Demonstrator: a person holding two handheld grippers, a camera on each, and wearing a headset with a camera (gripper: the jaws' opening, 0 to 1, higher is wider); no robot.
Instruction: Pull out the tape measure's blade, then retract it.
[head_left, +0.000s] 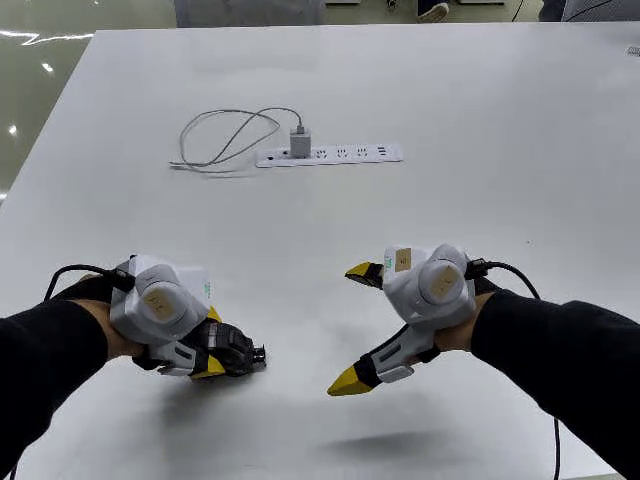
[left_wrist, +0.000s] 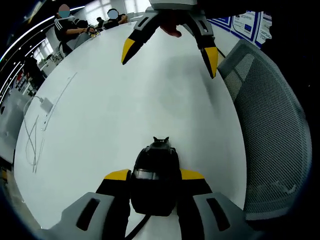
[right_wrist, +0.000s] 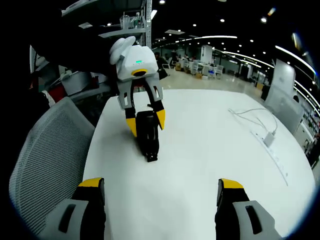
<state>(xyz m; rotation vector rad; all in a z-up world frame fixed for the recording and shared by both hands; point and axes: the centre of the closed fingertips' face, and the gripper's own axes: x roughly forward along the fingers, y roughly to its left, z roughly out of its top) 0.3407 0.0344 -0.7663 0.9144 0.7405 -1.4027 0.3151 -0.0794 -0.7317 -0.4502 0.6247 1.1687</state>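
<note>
1. Left tool (head_left: 212, 342) is clamped on a black tape measure (head_left: 238, 351), one yellow-tipped jaw on each side of the case.
2. Tape measure sits low over the white desk (head_left: 450, 90), toward the near-left corner. Its blade is wound in, with the end hook (left_wrist: 160, 139) at the case front, pointing at the right tool.
3. Right tool (head_left: 352, 326) is spread wide with nothing between the jaws. It is near the desk's near edge, facing the left tool and apart from the tape measure.
4. White power strip (head_left: 330, 154) lies mid-desk toward the far edge, with a charger (head_left: 300, 140) plugged in and its cable (head_left: 225, 140) looped to the left.
5. Grey mesh chair (left_wrist: 270, 125) stands beside the near edge of the desk.
</note>
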